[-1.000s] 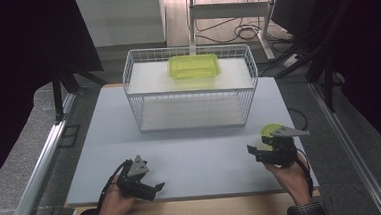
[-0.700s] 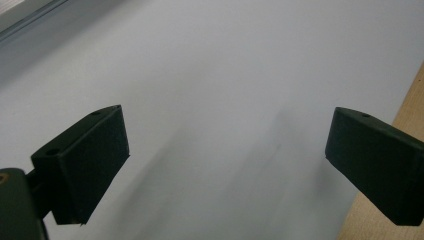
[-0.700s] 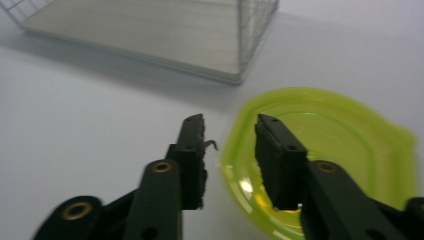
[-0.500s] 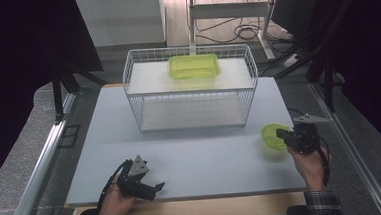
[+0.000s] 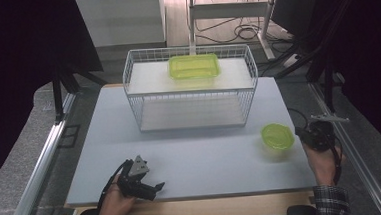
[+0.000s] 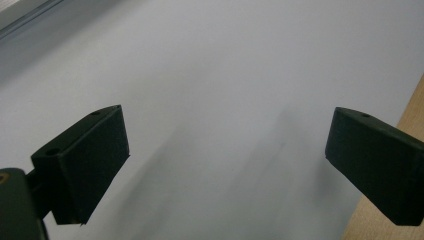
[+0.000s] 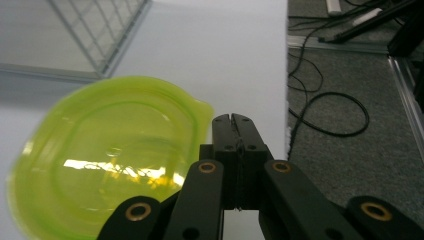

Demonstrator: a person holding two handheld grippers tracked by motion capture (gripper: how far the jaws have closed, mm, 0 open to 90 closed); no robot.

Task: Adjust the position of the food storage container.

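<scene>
**Green bowl sits by the shut right hand-held gripper**

Green and see-through, the little round bowl [image 5: 277, 135] sits on the white table [image 5: 196, 152], close to the right edge. It has a small tab on its rim. In the right gripper view the bowl [image 7: 107, 170] lies just to the left of the black jaws, and I cannot tell if they touch it.

The right hand-held gripper [image 5: 306, 135] is just beside the bowl, at the table's right edge. Its jaws are pressed flat together with nothing between them, as the right gripper view shows [image 7: 234, 120]. They have just been closing. A hand [image 5: 322, 162] in a checked sleeve holds it.

The left hand-held gripper [image 5: 156, 187] rests low near the front edge of the table, well apart from the bowl. Its jaws stand wide, and in the left gripper view [image 6: 225, 160] bare white table is between them.

Farther back on the table stands a white wire basket [image 5: 190, 90] with a shelf. A green box [image 5: 194, 66] with rounded corners sits on top of that shelf. Black cables [image 7: 325, 115] lie on the grey floor to the right of the table.
</scene>
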